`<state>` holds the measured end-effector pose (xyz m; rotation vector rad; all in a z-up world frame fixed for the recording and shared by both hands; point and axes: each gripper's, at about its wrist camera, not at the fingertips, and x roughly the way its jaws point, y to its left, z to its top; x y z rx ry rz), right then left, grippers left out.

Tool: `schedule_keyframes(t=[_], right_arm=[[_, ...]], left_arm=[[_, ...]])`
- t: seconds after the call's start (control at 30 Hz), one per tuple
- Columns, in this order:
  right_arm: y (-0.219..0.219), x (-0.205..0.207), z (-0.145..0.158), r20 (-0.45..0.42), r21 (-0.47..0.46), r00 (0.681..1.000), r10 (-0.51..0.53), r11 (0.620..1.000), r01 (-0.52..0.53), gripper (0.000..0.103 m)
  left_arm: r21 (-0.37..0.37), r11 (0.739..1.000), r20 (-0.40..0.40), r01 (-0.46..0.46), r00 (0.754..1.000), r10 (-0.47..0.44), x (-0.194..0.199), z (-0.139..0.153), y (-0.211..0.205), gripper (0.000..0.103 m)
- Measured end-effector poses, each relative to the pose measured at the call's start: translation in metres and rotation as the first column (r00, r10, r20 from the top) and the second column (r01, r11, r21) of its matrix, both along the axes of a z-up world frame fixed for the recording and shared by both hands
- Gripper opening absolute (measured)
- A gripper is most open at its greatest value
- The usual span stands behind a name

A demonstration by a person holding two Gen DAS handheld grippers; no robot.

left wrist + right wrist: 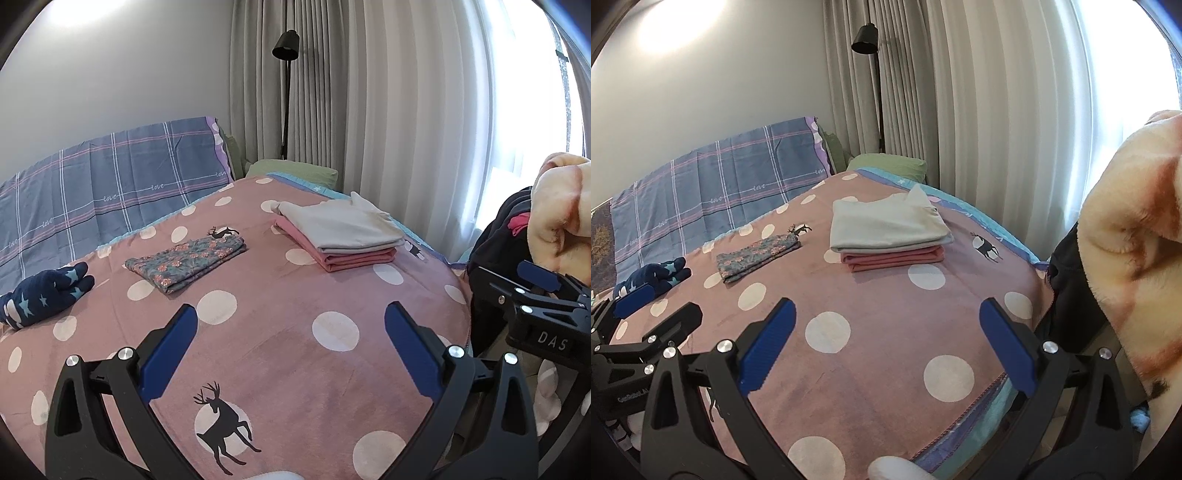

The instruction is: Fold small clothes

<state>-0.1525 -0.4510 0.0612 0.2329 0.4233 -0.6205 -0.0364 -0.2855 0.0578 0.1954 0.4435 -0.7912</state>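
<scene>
A folded stack, a pale grey garment (343,225) on a pink one (354,258), lies at the far right of the pink polka-dot bedspread (288,317); it shows in the right wrist view too (886,225). A folded floral cloth (188,264) (757,254) lies to its left. A navy star-print garment (44,295) (657,280) lies bunched at the left edge. My left gripper (291,347) is open and empty above the near part of the bed. My right gripper (886,343) is open and empty beside it, and shows at the right of the left wrist view (539,280).
A fluffy cream-and-pink garment (1137,236) hangs over dark clothing (495,240) at the bed's right side. A blue plaid pillow (110,177) leans on the wall behind. A black floor lamp (286,48) stands before grey curtains (388,110).
</scene>
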Motion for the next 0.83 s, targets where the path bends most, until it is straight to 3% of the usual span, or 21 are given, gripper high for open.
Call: schedule_keyframes(t=[0.83], right_arm=[[-0.0087, 0.0075, -0.0058, -0.020, 0.004, 1.000, -0.010, 1.000, 0.010, 0.101]], left_arm=[[0.023, 1.000, 0.004, -0.003, 1.000, 0.003, 0.0016, -0.0085, 0.0005, 0.102]])
